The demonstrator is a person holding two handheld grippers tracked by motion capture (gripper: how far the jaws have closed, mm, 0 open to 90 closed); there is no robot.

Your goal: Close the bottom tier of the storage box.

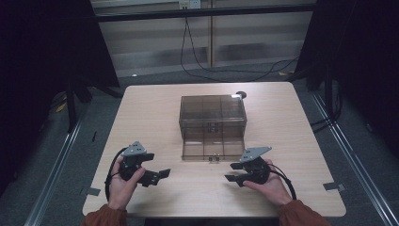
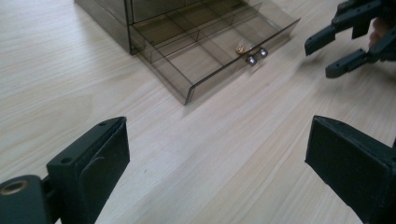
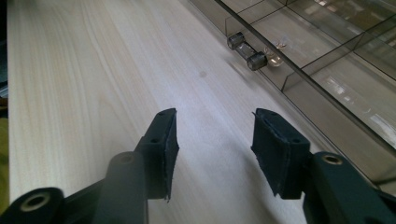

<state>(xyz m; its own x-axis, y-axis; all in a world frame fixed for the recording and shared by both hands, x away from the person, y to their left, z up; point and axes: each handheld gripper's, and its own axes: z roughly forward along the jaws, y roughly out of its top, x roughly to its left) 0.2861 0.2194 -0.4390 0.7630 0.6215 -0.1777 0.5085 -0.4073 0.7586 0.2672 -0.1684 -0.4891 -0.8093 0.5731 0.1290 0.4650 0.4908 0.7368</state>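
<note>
Smoked drawer box [image 1: 212,113], table centre: drawer [image 1: 212,147] pulled toward near edge, handle [image 1: 214,159] crosswise. Left gripper [image 1: 159,175], right gripper [image 1: 234,172]: both spread, empty.

The table [image 1: 155,113] has a pale wood-grain top with a smooth, faintly satin finish. The drawer box [image 1: 212,113] is smoke-tinted clear plastic, glossy, as is its pulled-out drawer [image 2: 219,44] (the handle [image 3: 246,50] looks like clear plastic too). The gripper pads [image 3: 169,144] are matt black, slightly rough.
</note>
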